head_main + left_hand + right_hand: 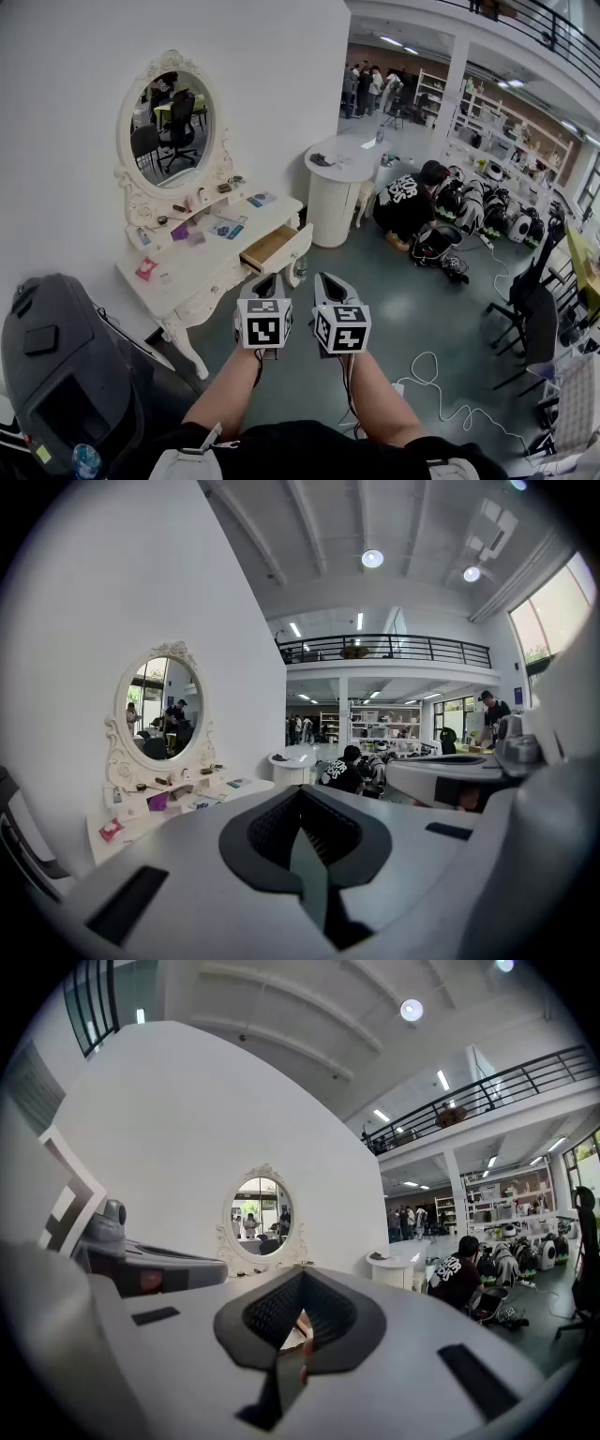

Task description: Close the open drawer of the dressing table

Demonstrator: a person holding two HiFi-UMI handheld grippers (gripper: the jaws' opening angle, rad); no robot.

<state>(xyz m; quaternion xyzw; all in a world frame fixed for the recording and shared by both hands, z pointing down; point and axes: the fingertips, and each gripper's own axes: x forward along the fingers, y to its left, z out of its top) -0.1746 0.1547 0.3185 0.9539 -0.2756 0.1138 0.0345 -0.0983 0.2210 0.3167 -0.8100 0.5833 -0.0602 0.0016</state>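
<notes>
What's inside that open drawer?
Inside the drawer only bare brown wood shows, with nothing lying on it. Its back part is hidden under the tabletop, so something could be there.

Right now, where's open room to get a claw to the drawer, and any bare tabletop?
Bare floor between the open drawer, left claw and right claw: clear approach. On the dressing table top: free strip along the front edge, between pink packet and drawer. Crowded: shelf under the mirror, cards mid-top.

We see a round white table (337,161) beside a crouching person (406,200) in black; a black chair (538,324) stands well apart at right.
</notes>
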